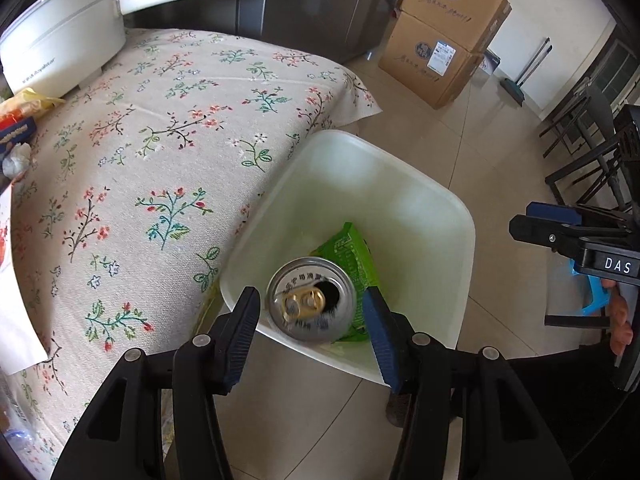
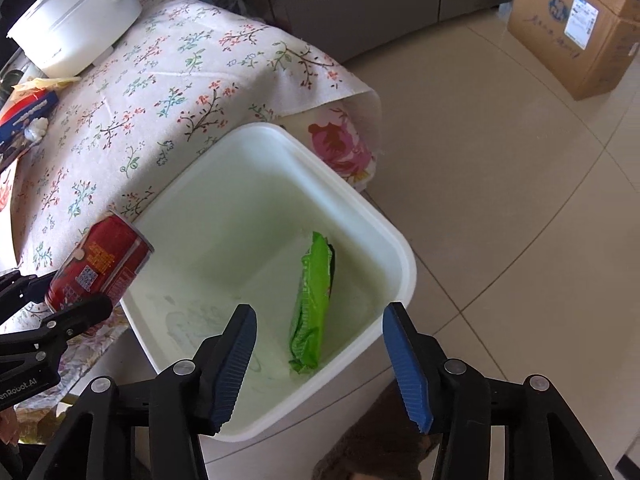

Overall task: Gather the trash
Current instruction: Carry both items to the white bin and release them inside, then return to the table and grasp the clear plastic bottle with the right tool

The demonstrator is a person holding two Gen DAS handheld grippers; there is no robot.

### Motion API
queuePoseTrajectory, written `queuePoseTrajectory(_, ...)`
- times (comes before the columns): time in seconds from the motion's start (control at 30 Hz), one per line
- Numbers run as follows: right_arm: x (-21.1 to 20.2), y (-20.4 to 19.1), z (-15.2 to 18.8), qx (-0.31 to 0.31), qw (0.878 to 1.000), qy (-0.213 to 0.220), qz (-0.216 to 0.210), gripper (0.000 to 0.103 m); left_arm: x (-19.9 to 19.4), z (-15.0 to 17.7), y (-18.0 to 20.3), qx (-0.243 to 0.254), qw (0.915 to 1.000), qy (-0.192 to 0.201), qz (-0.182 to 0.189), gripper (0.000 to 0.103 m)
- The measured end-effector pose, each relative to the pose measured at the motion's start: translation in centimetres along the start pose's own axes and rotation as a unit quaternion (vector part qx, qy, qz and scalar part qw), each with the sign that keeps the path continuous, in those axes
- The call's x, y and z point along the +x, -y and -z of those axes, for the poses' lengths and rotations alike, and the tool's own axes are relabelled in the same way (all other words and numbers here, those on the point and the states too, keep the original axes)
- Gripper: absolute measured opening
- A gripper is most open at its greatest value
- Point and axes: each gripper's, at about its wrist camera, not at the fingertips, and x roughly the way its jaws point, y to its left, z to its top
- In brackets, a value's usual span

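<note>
**Can over the bin, wrapper already inside**

The left hand-held gripper (image 1: 312, 320) points down over a white plastic bin (image 1: 460, 216) with rounded corners and smooth, slightly glossy walls. Between its ribbed blue pads sits a red aluminium drink can (image 1: 311, 300), seen top-on from the left wrist: a silver lid with a gold pull tab and an open dark mouth. From the right wrist the can (image 2: 100, 264) shows its cylindrical red side with printed text and a small code, tilted, its lower end between the left gripper's black fingers (image 2: 76, 316). Whether the pads press on the can or stand just off it I cannot tell.

The right hand-held gripper (image 2: 320, 360) hangs above the bin's near rim, its jaws apart with nothing between them. Below and just ahead of it, a crinkled green foil wrapper (image 2: 312, 308) lies on the bin floor.

To the left of both grippers the surface carries a woven beige cloth (image 1: 160, 160) printed with small flowering sprigs. At its far end stands a white lidded electric pan (image 1: 60, 40) with a long handle. The floor to the right is glossy pale tile (image 2: 520, 200), with cardboard boxes (image 1: 440, 48) beyond.
</note>
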Motion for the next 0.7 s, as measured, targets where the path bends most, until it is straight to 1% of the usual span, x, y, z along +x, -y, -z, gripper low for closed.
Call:
queuePoseTrajectory(0.03,-0.1,0.1,0.0,0.0,1.0,0.002,0.002,0.06,-0.3,0.0,-0.1,0.0,1.0,0.004,-0.006,0.066)
queuePoseTrajectory(0.13,-0.5,0.3,0.0,0.002,1.0,0.007,0.007,0.062,-1.4,0.2,-0.6,-0.002,0.9998,0.013,-0.016,0.072)
queuePoseTrajectory(0.23,-0.9,0.2,-0.1,0.001,1.0,0.014,0.01,0.064,-2.9,0.5,-1.4,-0.01,0.9995,0.022,-0.019,0.075)
queuePoseTrajectory(0.4,-1.5,-0.9,-0.5,-0.008,1.0,0.027,0.013,0.065,-5.8,1.5,-3.3,-0.024,0.9981,0.042,-0.038,0.078)
queuePoseTrajectory(0.53,-1.9,-2.3,-0.8,-0.019,0.999,0.037,0.012,0.066,-8.3,2.5,-5.5,-0.047,0.9961,0.058,-0.046,0.081)
queuePoseTrajectory(0.7,-2.3,-4.9,-1.5,-0.041,0.998,0.049,0.008,0.067,-11.5,4.2,-9.0,-0.083,0.9916,0.08,-0.059,0.084)
